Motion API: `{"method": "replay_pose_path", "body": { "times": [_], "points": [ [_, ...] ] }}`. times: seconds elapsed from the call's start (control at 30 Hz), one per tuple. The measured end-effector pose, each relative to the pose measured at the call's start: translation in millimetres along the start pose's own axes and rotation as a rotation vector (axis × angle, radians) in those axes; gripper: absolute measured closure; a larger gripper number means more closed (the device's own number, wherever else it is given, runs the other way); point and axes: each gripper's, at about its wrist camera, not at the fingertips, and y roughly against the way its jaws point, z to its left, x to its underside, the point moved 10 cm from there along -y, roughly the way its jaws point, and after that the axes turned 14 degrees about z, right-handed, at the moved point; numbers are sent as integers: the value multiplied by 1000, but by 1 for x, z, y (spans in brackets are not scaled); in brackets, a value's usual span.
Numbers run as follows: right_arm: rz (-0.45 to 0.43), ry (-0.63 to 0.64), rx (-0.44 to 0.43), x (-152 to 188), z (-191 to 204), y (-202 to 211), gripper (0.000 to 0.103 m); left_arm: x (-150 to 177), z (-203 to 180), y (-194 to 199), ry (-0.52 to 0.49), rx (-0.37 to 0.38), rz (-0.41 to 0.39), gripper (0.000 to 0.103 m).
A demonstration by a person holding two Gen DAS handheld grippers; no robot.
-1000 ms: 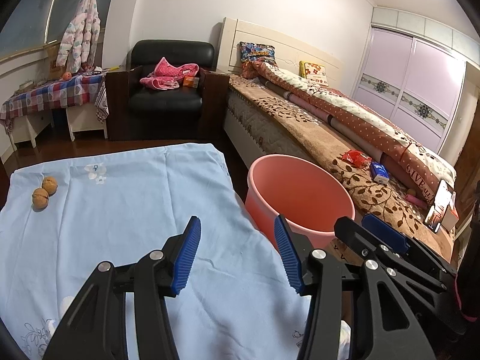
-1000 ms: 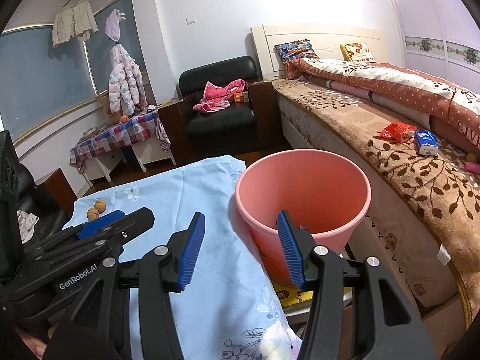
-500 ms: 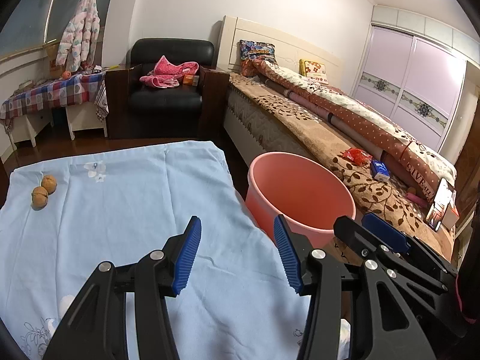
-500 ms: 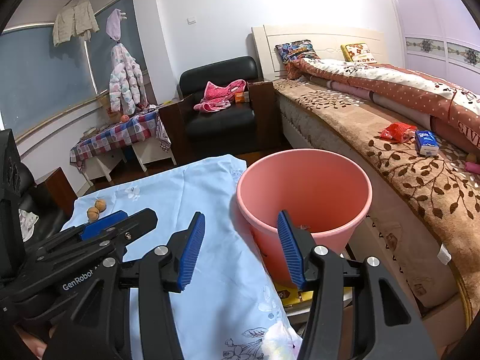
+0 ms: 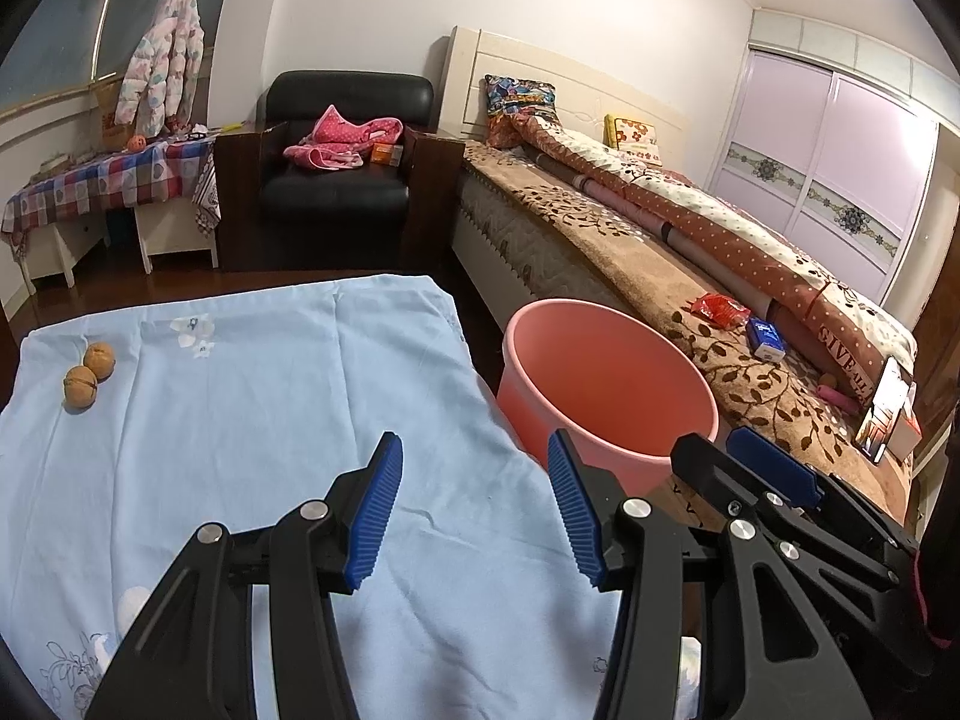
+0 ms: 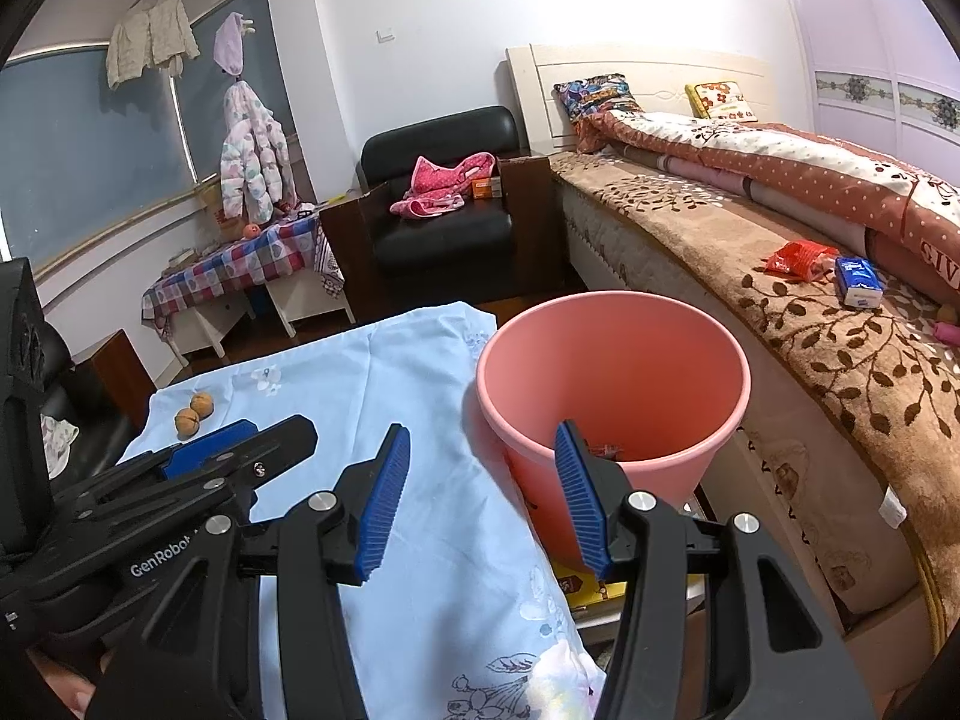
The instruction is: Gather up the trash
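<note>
- Left wrist view: the left gripper [image 5: 474,504] hangs over the near part of a light blue cloth [image 5: 240,420] that covers a table, its blue-padded jaws standing apart with only bare cloth between them.
- Two walnuts [image 5: 89,373] lie together near the far left corner of the cloth, touching or almost touching each other, well apart from both grippers.
- A pink bucket [image 5: 606,384] stands just beside the right edge of the table, between the table and the bed [image 5: 630,252].
- On the brown leaf-patterned bed cover lie a red wrapper [image 5: 717,307] and, just beside it, a small blue packet [image 5: 766,338].
- The right gripper [image 5: 774,474] shows at the lower right of this view, beside the left one.
- Right wrist view: the right gripper [image 6: 480,492] points at the gap between cloth and bucket; its jaws are partly spread and grip nothing.
- Some small scraps lie in the bottom of the bucket, mostly hidden behind the right finger; what they are I cannot tell.
- A black armchair [image 6: 444,222] with a pink garment [image 6: 441,186] on it stands against the far wall.
</note>
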Motion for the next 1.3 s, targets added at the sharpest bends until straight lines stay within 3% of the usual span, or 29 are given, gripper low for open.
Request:
{"method": "replay_pose_path", "body": {
  "times": [1.3],
  "points": [
    [13,-3,-1,1,1,-2,52,5,6,-6,5,6,13,53]
  ]
}}
